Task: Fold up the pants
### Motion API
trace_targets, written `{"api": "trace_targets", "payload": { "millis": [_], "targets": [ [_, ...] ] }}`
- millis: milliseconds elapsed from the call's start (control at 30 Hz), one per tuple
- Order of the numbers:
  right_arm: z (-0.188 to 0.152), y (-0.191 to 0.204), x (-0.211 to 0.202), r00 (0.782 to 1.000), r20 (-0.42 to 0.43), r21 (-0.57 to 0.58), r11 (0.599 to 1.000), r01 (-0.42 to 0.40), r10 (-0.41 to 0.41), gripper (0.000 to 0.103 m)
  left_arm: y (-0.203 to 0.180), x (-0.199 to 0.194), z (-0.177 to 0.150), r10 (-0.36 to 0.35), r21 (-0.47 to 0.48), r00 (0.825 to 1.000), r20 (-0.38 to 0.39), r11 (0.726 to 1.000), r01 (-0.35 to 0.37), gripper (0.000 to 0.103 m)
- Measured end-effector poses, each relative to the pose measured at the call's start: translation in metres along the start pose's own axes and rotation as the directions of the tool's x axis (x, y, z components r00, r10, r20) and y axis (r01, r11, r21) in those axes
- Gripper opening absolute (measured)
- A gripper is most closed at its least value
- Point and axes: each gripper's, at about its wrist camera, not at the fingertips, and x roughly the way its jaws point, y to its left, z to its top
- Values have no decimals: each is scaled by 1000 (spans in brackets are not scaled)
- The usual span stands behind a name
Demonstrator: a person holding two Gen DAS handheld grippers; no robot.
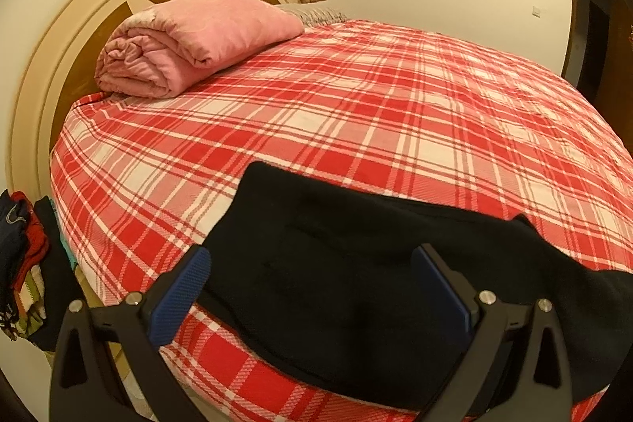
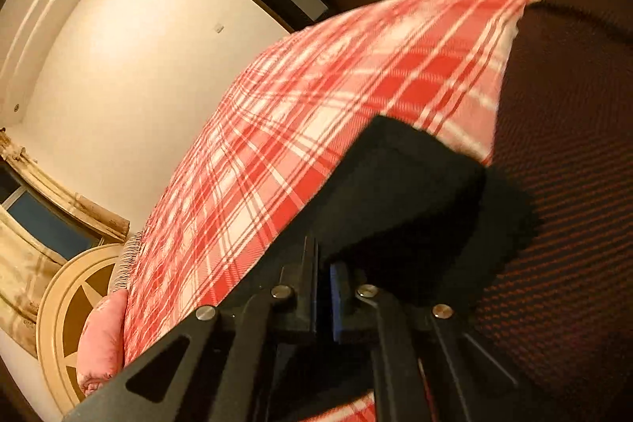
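Folding has barely begun: the black pants [image 1: 336, 263] lie spread on the plaid bed [image 1: 356, 105]; right tool [image 2: 324, 263] pinches their edge, left tool [image 1: 312, 287] gapes wide.

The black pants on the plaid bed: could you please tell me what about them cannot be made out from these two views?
- Left wrist view: the black pants run behind the right finger and off the right edge.
- Right wrist view: blurred; the fabric at the right gripper is too dark to tell which part.
- Neither view shows the full length.
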Motion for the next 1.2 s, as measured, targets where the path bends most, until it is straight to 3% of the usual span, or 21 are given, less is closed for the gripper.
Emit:
{"api": "trace_targets", "payload": {
  "millis": [167, 333, 467, 567, 633, 700, 733, 800, 1067, 1133, 1167, 1200],
  "targets": [
    [-1, -12, -19, 998, -42, -23, 999, 49, -50, 5, -7, 0, -1, -14, 4, 1000, -3, 1000, 14, 103],
    [-11, -40, -17, 990, -85, 45, 992, 118, -114, 5, -18, -3, 0, -35, 19, 999, -2, 999, 35, 103],
    [-7, -50, -32, 989, -62, 71, 988, 137, -133, 5, -28, -8, 2, -48, 41, 999, 14, 998, 48, 103],
    [0, -49, -55, 982, 13, 53, 981, 188, -189, 6, -34, -10, 3, -54, 52, 998, 21, 997, 53, 103],
    [2, -50, -67, 972, 66, 50, 974, 222, -225, 16, -37, -10, 2, -63, 54, 998, 15, 997, 62, 103],
    [3, -54, -72, 971, 82, 66, 973, 222, -227, 66, -39, -9, 1, -69, 59, 998, 7, 996, 68, 103],
    [3, -56, -72, 973, 90, 75, 976, 205, -211, 72, -40, -9, 0, -70, 63, 998, 6, 996, 69, 103],
    [1, -54, -74, 975, 100, 69, 979, 192, -198, 72, -40, -10, -1, -65, 68, 998, 9, 996, 64, 103],
    [5, -31, -39, 949, 104, -67, 950, 304, -296, 72, -32, -7, -2, -41, 49, 999, -4, 998, 41, 103],
    [3, -19, -27, 934, 113, -139, 925, 353, -339, 58, -33, -8, -3, -37, 52, 999, -4, 998, 38, 103],
    [2, -16, -22, 926, 108, -163, 913, 374, -361, 36, -33, -8, -3, -38, 51, 999, -4, 998, 39, 103],
    [2, -14, -20, 915, 125, -179, 899, 400, -383, 25, -33, -8, -3, -39, 52, 999, -5, 998, 39, 103]
  ]
}}
